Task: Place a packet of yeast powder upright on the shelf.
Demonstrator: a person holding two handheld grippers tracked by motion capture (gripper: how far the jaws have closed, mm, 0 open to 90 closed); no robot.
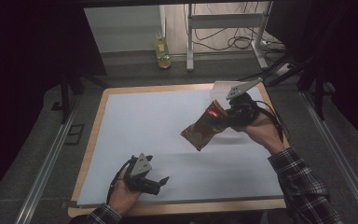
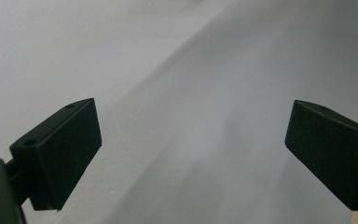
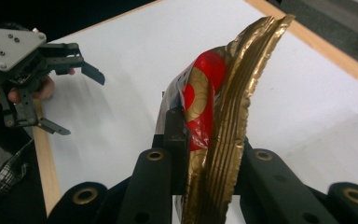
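The right gripper (image 1: 227,115) has the pouch (image 1: 204,128) pinched by its crimped gold edge, jaws clamped tight on the seal, and it hangs in the air above the right half of the white sheet (image 1: 158,135), bag sloping down toward the middle. Holding it by the flat seam makes sense: that is likely the firmest part to grip. Down at the near left, the left gripper (image 1: 161,183) rests low over the sheet, jaws spread wide and empty, seemingly ready to help. The pouch's print is too dim to read.
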